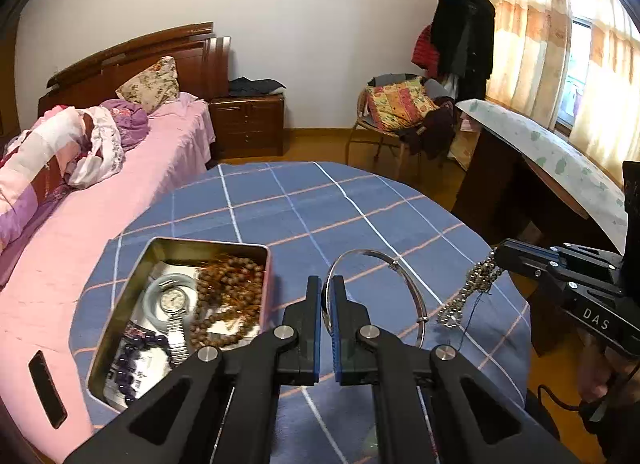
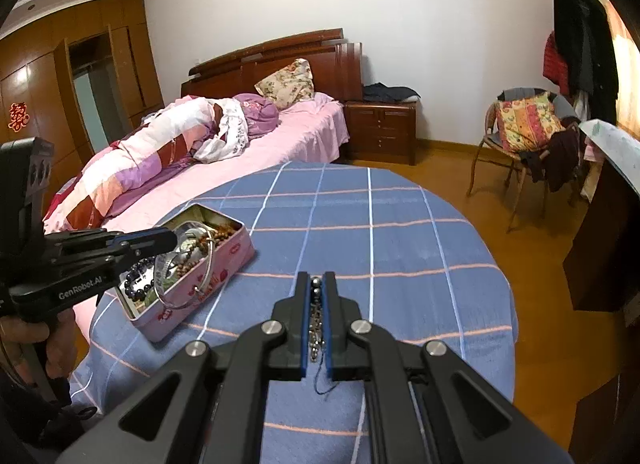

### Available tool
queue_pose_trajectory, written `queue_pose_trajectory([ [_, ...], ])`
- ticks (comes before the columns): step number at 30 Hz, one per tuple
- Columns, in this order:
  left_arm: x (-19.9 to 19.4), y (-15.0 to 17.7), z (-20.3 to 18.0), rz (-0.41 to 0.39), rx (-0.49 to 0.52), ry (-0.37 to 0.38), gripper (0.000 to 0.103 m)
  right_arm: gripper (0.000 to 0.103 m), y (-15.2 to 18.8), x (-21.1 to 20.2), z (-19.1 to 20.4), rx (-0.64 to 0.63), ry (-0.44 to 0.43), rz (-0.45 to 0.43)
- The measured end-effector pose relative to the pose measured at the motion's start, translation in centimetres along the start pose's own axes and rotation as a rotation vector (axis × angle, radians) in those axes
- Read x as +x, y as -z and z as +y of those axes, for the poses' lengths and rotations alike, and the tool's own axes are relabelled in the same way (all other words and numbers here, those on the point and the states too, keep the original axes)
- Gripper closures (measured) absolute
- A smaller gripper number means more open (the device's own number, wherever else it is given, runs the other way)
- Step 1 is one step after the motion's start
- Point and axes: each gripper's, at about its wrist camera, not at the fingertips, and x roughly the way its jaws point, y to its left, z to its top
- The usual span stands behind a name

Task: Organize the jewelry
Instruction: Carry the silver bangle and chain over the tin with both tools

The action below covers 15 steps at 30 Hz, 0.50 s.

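Note:
My left gripper is shut on a thin silver bangle and holds it above the blue checked tablecloth, just right of an open pink tin. The tin holds a wristwatch, brown wooden beads and purple beads. My right gripper is shut on a silver bead chain that hangs down between its fingers. In the left wrist view the right gripper holds the chain at the table's right side. In the right wrist view the bangle hangs over the tin.
The round table has a blue checked cloth. A bed with pink sheets stands close on the left. A chair with a cushion and a desk stand to the right.

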Motion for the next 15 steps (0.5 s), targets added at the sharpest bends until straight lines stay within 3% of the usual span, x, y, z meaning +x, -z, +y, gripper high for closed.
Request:
queue_pose_trajectory([
  [15, -1.5, -0.3, 3.2, -0.028, -0.033, -0.072, 0.1, 0.096, -3.1, 0.2, 3.5, -0.096, -0.047, -0.047],
])
